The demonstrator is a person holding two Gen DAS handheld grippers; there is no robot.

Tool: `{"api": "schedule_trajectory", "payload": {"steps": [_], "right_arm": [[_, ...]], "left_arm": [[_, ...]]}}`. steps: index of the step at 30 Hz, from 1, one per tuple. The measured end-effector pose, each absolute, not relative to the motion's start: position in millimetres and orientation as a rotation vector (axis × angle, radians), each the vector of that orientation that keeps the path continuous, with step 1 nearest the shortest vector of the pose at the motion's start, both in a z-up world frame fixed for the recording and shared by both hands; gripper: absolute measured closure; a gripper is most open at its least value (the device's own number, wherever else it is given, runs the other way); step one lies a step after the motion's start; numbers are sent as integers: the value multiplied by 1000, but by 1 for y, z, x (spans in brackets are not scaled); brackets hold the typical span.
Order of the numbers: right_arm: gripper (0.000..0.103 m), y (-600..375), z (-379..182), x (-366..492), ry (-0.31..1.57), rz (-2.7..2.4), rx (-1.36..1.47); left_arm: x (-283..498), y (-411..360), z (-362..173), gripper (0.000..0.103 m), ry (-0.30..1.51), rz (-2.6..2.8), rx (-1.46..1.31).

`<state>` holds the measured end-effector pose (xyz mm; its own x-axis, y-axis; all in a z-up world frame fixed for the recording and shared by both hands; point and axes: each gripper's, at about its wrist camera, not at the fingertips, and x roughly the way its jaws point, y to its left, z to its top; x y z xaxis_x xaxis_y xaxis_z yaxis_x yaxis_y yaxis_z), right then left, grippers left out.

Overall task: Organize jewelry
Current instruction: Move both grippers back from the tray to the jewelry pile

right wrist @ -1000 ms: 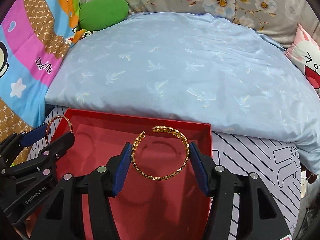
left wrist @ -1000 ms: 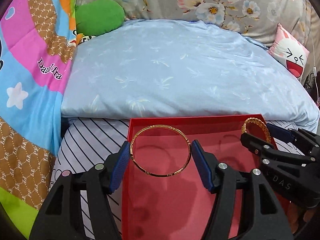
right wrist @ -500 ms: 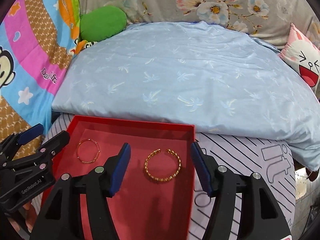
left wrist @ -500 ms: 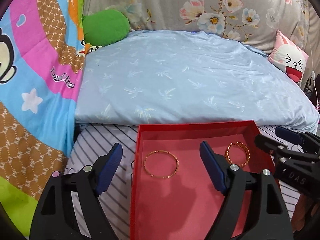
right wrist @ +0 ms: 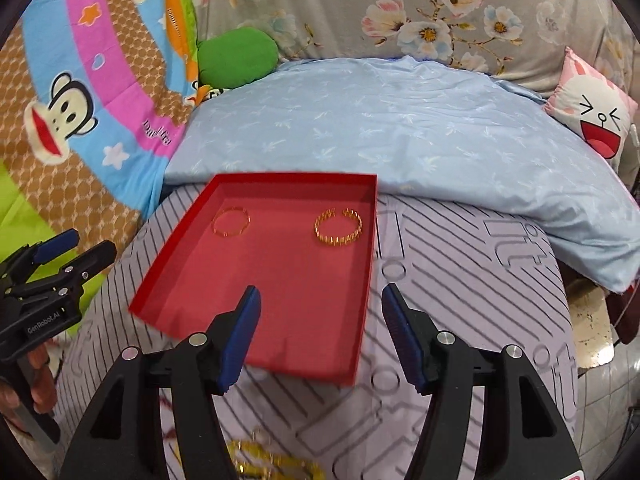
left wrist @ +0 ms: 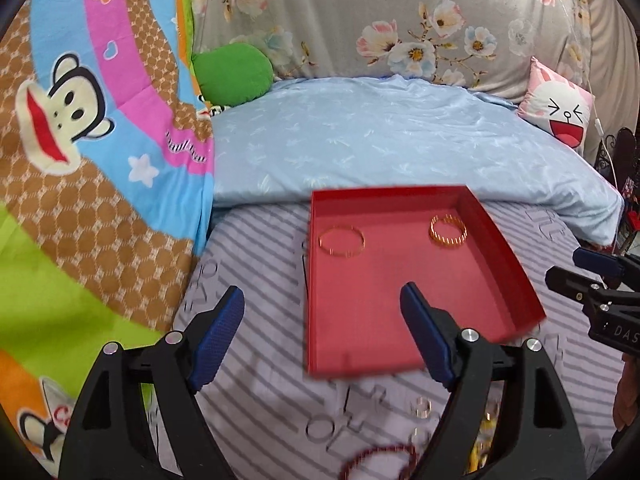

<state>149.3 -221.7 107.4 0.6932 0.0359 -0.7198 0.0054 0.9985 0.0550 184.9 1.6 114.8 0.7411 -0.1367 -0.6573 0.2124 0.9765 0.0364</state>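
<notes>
A red tray (left wrist: 516,268) (right wrist: 168,276) lies on the striped bed sheet. In it lie a thin gold bangle (left wrist: 341,241) (right wrist: 231,221) at the far left and an open chain-link gold cuff (left wrist: 448,231) (right wrist: 338,227) at the far right. My left gripper (left wrist: 322,326) is open and empty, above the tray's near left edge. My right gripper (right wrist: 320,326) is open and empty, above the tray's near right part. Each gripper also shows at the side of the other's view (left wrist: 580,268) (right wrist: 76,250).
Loose jewelry lies on the sheet in front of the tray: a dark red bead bracelet (left wrist: 378,460), small rings (left wrist: 422,406) and a yellow-gold chain (right wrist: 272,462). A light blue pillow (left wrist: 384,140) sits behind the tray. A cartoon blanket (left wrist: 80,140) is at the left.
Both grippers opened and let the bangle and the cuff down into the tray. Both then drew back and up toward me, so the tray now looks smaller and farther.
</notes>
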Motion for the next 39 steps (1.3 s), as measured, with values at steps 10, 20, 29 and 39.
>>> {"api": "schedule_trajectory", "payload": {"steps": [10,20,29,39], "right_arm": [[42,-219,61,60,867,-20,82],[42,-214,26,30,911,-75,92],[42,-212,23,51,903,-76,88],[50,-199,11,73,921,-71,30]], "left_arm": [[118,14,49,26,822,-168,108],[105,19,4,30,897,-130,72],[109,12,-3,51,890,-143,64],[111,15,-1,77,875,-149,42]]}}
